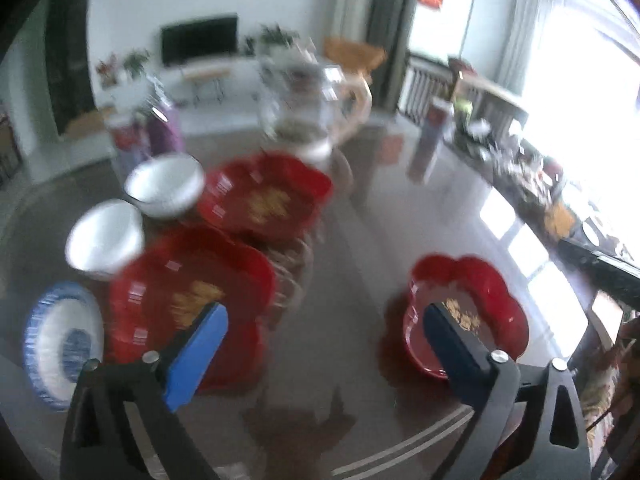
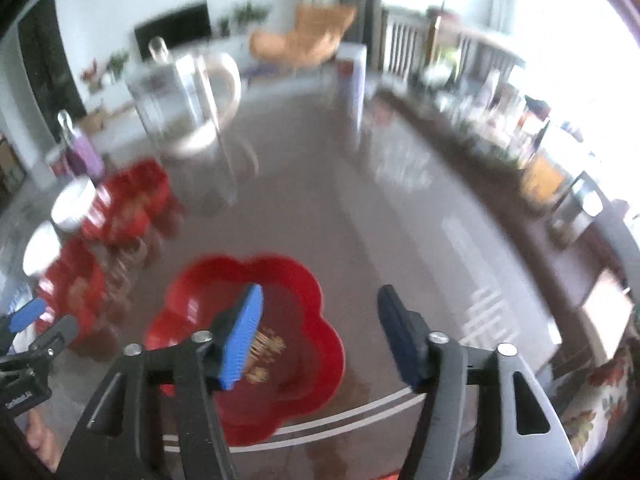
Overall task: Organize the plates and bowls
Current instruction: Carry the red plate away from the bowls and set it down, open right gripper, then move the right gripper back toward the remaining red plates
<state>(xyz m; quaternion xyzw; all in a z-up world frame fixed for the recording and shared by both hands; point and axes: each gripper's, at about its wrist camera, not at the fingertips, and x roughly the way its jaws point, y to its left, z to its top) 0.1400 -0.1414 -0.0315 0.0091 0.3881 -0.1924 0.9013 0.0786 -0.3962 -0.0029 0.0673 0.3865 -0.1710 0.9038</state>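
My left gripper [image 1: 324, 320], bottom of left wrist view: jaws spread wide, nothing between pads. My right gripper [image 2: 320, 328], bottom of right wrist view: released, empty.

Lone red flower-shaped plate [image 2: 256, 344] lies flat on glass table [image 2: 360, 208], under right gripper's blue finger [image 2: 240, 340]; lower right in left view. Likely awaits stacking.

Left edge, farther: blue-patterned plate [image 1: 52, 340], two red plates [image 1: 188, 292] on wire stands, two white bowls [image 1: 104, 240], grouped by kind.

Far: glass pitcher [image 1: 312, 100], blurred.
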